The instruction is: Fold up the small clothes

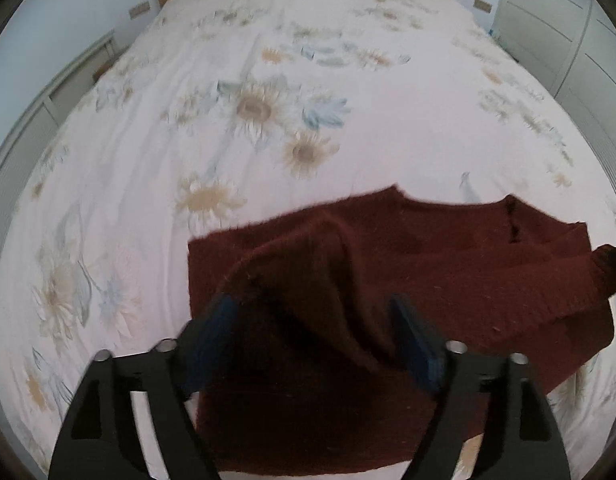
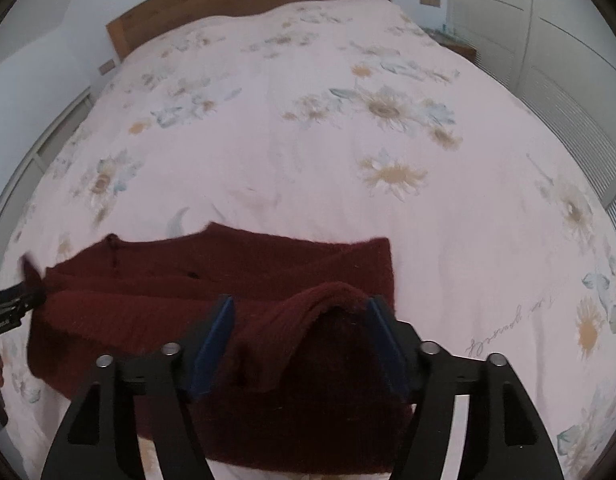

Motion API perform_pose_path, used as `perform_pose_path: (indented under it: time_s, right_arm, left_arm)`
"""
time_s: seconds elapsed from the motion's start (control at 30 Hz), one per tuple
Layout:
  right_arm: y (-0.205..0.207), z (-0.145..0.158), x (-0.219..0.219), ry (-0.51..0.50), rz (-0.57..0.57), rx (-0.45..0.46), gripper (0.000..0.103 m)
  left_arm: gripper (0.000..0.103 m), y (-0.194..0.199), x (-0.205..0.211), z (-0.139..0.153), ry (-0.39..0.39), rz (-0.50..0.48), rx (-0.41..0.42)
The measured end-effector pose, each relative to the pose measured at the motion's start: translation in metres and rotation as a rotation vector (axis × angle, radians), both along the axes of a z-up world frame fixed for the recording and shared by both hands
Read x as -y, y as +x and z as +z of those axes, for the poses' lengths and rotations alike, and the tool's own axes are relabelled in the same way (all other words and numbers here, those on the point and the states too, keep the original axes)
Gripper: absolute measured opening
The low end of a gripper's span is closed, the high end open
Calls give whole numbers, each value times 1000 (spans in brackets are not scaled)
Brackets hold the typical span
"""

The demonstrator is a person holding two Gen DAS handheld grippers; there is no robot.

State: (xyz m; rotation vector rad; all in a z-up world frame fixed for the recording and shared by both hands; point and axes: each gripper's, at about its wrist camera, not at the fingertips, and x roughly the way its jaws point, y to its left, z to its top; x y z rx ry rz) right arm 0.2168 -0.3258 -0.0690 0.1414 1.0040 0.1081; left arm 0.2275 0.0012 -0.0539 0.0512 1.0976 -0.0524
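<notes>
dark red knit sweater (image 1: 448, 264) spread on bed (image 1: 267, 80), near edge bunched between spread fingers of left tool (image 1: 314, 344) and right tool (image 2: 299, 344). likely slip: fuzzy fold dropping, uneven crease.

Left gripper (image 1: 312, 320) jaws parted, right gripper (image 2: 299, 320) likewise
</notes>
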Motion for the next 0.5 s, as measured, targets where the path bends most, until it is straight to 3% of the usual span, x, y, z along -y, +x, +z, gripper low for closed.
perform_pose_path:
  time_s: [0.07,0.13,0.3,0.4,0.5]
  right_arm:
    - [-4,6,-7,-9,24,14,78]
    - [-8,12,-17,-27,45,31,80]
    - [-17,16,-46,-55,104,51,89]
    - [-24,5,-65,-67,138,38,101]
    - [-29,-11,-81,-79,160,17,103]
  left_arm:
    - [83,-3,6,10,-12,-20,19]
    - [98,-8,13,16,-16,-33,34]
    - [102,-15,30,21,0,-73,74]
    - [102,-20,40,9,26,-94,71]
    - [102,-27,48,-9,49,-111,54]
